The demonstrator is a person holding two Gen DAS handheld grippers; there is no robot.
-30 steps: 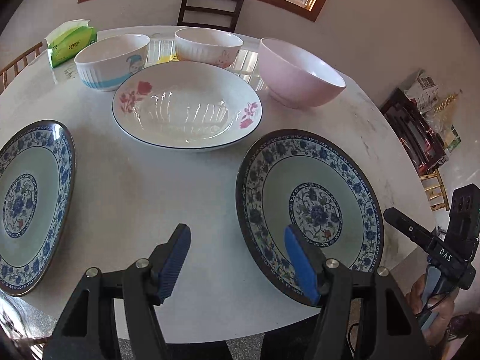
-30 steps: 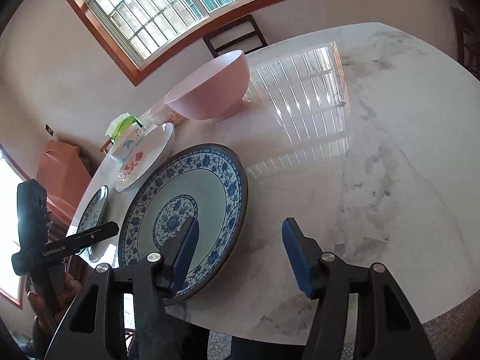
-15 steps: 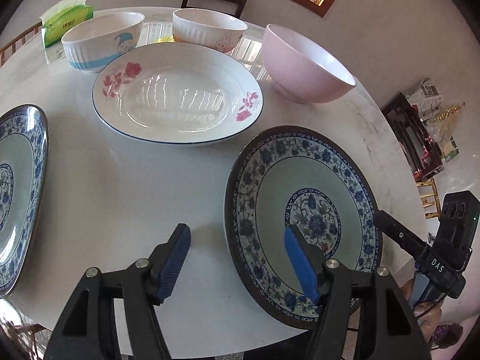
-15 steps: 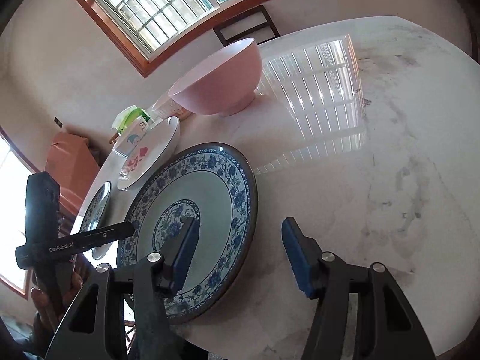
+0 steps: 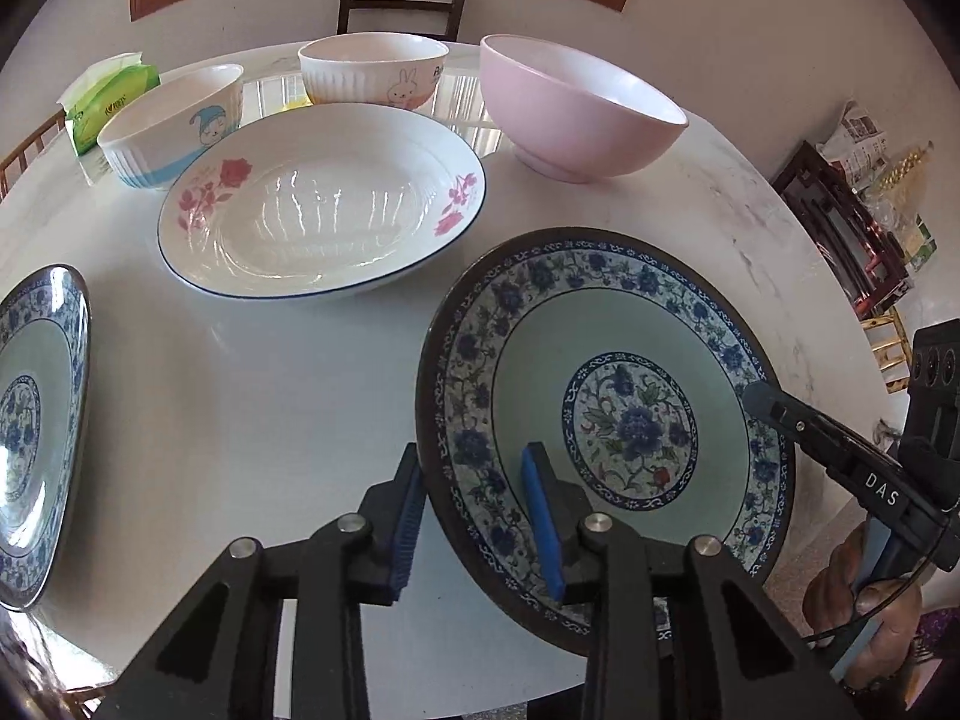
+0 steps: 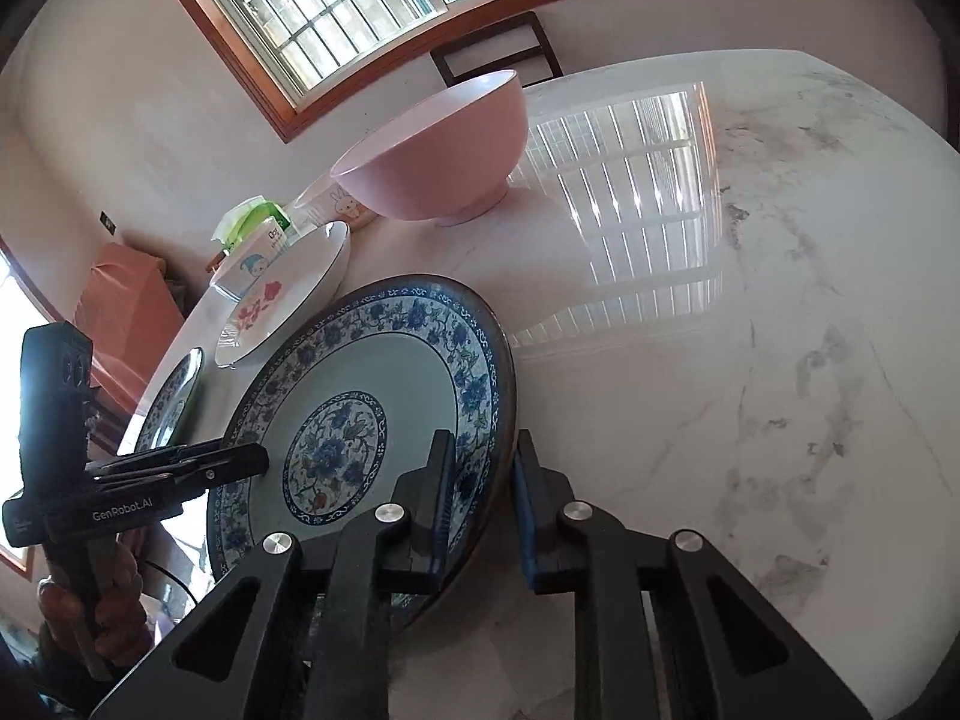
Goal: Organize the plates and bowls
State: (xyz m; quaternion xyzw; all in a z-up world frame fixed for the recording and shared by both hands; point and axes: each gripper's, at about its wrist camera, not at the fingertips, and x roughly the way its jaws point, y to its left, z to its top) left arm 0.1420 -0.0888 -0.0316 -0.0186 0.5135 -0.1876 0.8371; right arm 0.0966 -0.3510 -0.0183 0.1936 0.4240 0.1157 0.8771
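Observation:
A blue-and-white floral plate (image 5: 630, 360) lies near the table's front right edge. My left gripper (image 5: 474, 516) straddles its left rim. One pad is under the rim's outside and one on the patterned inside, and the jaws are closing on it. In the right wrist view the same plate (image 6: 372, 372) has its right rim pinched between the pads of my right gripper (image 6: 480, 492), which is shut on it. The left gripper (image 6: 252, 459) shows at the plate's far side. A matching blue plate (image 5: 36, 408) lies at the left edge.
A white plate with red roses (image 5: 318, 222) sits mid-table. Behind it stand a blue-banded cartoon bowl (image 5: 174, 120), a rabbit bowl (image 5: 372, 72) and a pink bowl (image 5: 576, 114). A green tissue pack (image 5: 108, 99) is back left, and a chair (image 5: 402, 0) stands beyond the marble table (image 5: 240, 390).
Both grippers went from wide open to narrowed onto opposite rims of the near blue plate. The left view has swung right, bringing the plate's rim between its pads.

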